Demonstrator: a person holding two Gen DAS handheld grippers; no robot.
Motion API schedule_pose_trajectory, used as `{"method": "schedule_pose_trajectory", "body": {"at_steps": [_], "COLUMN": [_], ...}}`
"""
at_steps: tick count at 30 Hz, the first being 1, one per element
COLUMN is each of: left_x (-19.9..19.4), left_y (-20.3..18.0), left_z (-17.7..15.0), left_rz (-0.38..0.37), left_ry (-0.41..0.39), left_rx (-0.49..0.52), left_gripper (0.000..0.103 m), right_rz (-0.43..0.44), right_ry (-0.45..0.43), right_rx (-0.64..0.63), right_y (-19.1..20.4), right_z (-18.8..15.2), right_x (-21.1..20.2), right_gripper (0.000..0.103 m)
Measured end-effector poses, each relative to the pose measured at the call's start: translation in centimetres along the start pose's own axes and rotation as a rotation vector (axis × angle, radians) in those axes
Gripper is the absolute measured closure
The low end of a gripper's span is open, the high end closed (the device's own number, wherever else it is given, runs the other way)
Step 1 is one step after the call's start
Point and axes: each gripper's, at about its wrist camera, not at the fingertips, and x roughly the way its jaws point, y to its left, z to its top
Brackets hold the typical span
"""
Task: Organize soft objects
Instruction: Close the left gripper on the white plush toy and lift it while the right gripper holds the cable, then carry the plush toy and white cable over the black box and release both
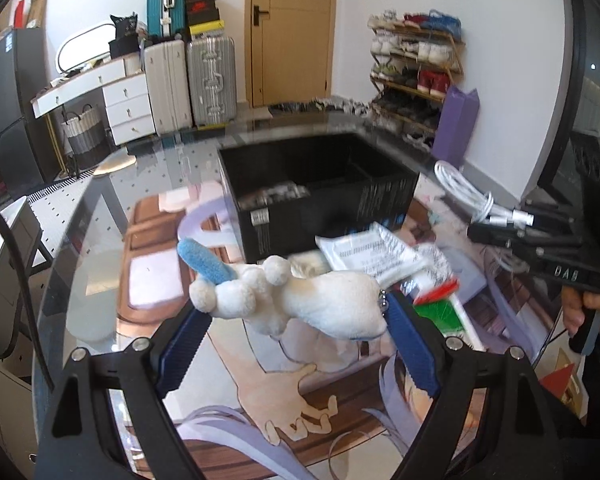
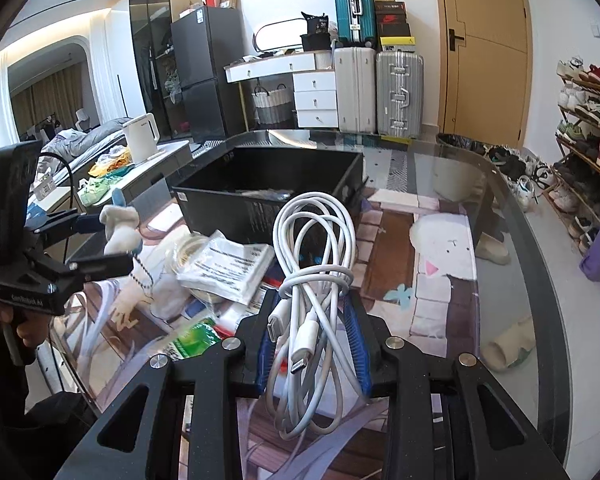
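My left gripper [image 1: 296, 316] is shut on a white plush toy [image 1: 300, 300] with blue ears and a bead chain, held above the glass table; it also shows in the right wrist view [image 2: 120, 228]. My right gripper [image 2: 312, 316] is shut on a coiled white charging cable [image 2: 314, 248], held above the table; the cable also shows in the left wrist view [image 1: 472, 196]. A black open box [image 1: 316, 184] stands ahead on the table, also in the right wrist view [image 2: 272, 184], with some items inside.
Plastic-wrapped paper packets [image 1: 376, 252] and a green and red packet [image 1: 440, 308] lie before the box on a printed mat [image 1: 260, 392]. The table's curved glass edge [image 2: 540, 280] runs at the right. Suitcases [image 1: 192, 84] and a shoe rack [image 1: 416, 68] stand beyond.
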Motion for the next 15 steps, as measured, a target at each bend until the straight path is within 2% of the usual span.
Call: {"method": "schedule_pose_trajectory", "body": {"at_steps": [8,15], "left_x": [-1.3,-0.9], "left_y": [0.8,0.7], "left_z": [2.3,4.3], "left_rz": [0.018,0.044], "left_ry": [-0.089,-0.137], "left_rx": [-0.043,-0.035], "left_gripper": [0.016,0.016], "right_rz": [0.017,0.031], "right_ry": [-0.020,-0.034], "right_rx": [-0.032,-0.065], "right_y": [1.2,1.8], "right_z": [1.9,4.3], "right_x": [-0.7,-0.8], "right_gripper": [0.071,0.071]}}
